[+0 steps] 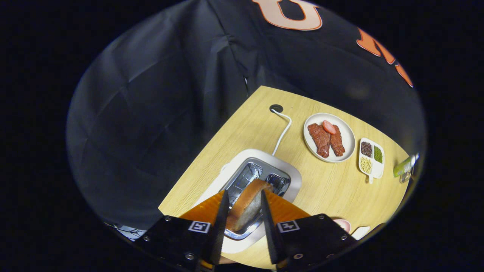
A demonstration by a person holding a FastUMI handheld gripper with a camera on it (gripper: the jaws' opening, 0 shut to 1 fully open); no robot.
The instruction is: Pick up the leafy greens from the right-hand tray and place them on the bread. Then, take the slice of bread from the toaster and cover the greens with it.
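Note:
A slice of bread (247, 206) with a brown crust stands on edge between my two fingers. My gripper (244, 194) is shut on it, one finger against each flat side. The slice is at the near slot of the white toaster (264, 158), whose chrome top with two slots lies just beyond the fingertips. I cannot tell whether the slice's lower end is still inside the slot. The toaster stands on a light wooden table (325, 189).
A white cable (283, 130) runs from the toaster to a hole in the table. Beyond it to the right is a round plate (346, 130) of meat strips, then a small divided dish (371, 155) of beans. A green object (404, 166) lies at the table's far right.

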